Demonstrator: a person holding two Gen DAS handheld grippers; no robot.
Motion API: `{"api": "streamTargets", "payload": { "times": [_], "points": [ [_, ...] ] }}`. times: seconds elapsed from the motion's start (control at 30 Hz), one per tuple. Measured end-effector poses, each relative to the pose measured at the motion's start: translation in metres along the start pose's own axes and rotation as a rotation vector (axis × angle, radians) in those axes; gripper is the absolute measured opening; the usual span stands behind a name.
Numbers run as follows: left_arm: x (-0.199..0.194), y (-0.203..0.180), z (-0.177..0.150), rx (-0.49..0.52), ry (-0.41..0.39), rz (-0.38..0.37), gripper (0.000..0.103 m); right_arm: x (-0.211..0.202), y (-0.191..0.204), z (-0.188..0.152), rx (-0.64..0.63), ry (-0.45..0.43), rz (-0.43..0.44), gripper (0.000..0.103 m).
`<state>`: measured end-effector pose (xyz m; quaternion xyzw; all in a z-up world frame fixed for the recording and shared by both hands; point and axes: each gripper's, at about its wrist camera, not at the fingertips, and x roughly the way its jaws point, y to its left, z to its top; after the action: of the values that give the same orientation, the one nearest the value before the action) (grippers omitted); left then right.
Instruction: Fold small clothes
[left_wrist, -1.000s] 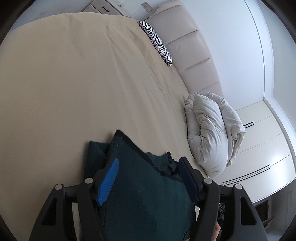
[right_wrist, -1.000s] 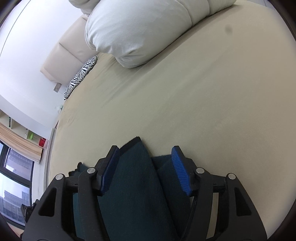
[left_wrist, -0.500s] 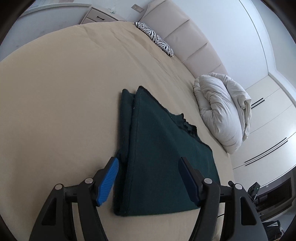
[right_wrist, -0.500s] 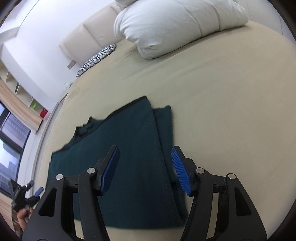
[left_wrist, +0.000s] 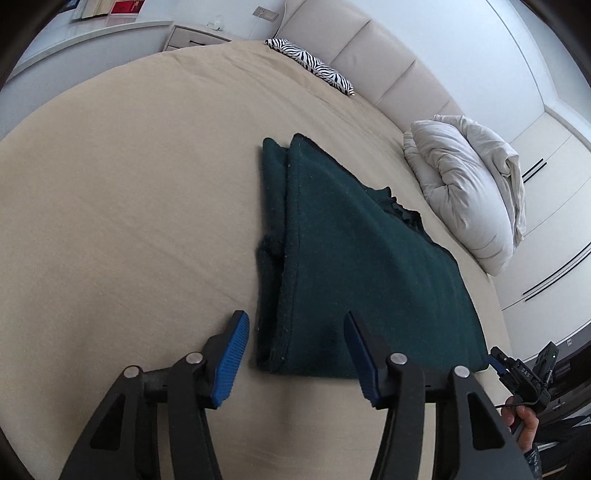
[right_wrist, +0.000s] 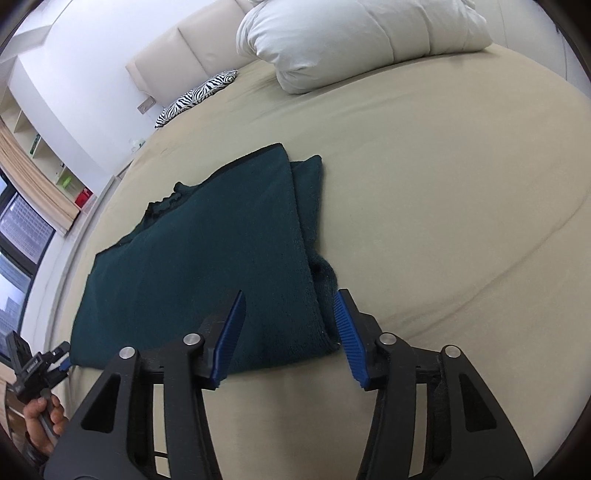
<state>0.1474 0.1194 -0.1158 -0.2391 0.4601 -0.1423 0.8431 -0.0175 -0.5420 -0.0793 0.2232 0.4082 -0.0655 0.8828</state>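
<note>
Dark green garment (left_wrist: 354, 266): folded, flat on beige bed (left_wrist: 129, 192). Left gripper (left_wrist: 295, 325): jaws closing, pads clear of the cloth, near corner between them. Zebra pillow (left_wrist: 314, 68) and white duvet (left_wrist: 469, 192) by headboard (left_wrist: 369, 51).

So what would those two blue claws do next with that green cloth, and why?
Probably lower both onto the near edge and pinch it for another fold. The green cloth lies flat on the bed, still long from side to side. The left gripper and right gripper each frame one near corner; their jaws are closing, but the pads press on nothing yet.
</note>
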Motion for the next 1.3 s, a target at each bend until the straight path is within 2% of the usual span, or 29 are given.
{"api": "streamTargets", "payload": {
  "times": [0.1, 0.47, 0.5, 0.53, 0.57, 0.67, 0.73, 0.83, 1.3],
  "points": [
    [-0.002, 0.0, -0.001, 0.013, -0.007, 0.013, 0.048, -0.001, -0.003, -0.001, 0.004, -0.002, 0.004, 0.039],
    [-0.001, -0.006, 0.003, 0.049, -0.039, 0.054, 0.048, 0.011, 0.0, 0.006, -0.023, 0.012, -0.021, 0.039],
    [0.0, -0.007, 0.003, 0.059, -0.038, 0.057, 0.045, 0.014, 0.001, 0.006, -0.041, 0.021, -0.028, 0.036],
    [0.001, -0.009, 0.003, 0.067, -0.034, 0.057, 0.035, 0.017, 0.002, 0.007, -0.052, 0.029, -0.034, 0.03],
    [0.003, -0.01, 0.003, 0.077, -0.028, 0.063, 0.032, 0.021, 0.004, 0.007, -0.063, 0.043, -0.05, 0.018],
    [0.003, -0.015, 0.003, 0.102, -0.033, 0.076, 0.022, 0.024, 0.003, 0.007, -0.065, 0.048, -0.06, 0.006],
    [0.004, -0.017, 0.003, 0.122, -0.032, 0.086, 0.013, 0.022, 0.005, 0.006, -0.076, 0.04, -0.07, 0.006],
    [0.007, -0.017, 0.004, 0.14, -0.02, 0.095, 0.01, 0.02, 0.008, 0.004, -0.087, 0.035, -0.089, 0.005],
    [0.01, -0.006, 0.0, 0.15, 0.01, 0.085, 0.008, 0.028, -0.011, -0.013, 0.006, 0.048, -0.078, 0.004]
  ]
}}
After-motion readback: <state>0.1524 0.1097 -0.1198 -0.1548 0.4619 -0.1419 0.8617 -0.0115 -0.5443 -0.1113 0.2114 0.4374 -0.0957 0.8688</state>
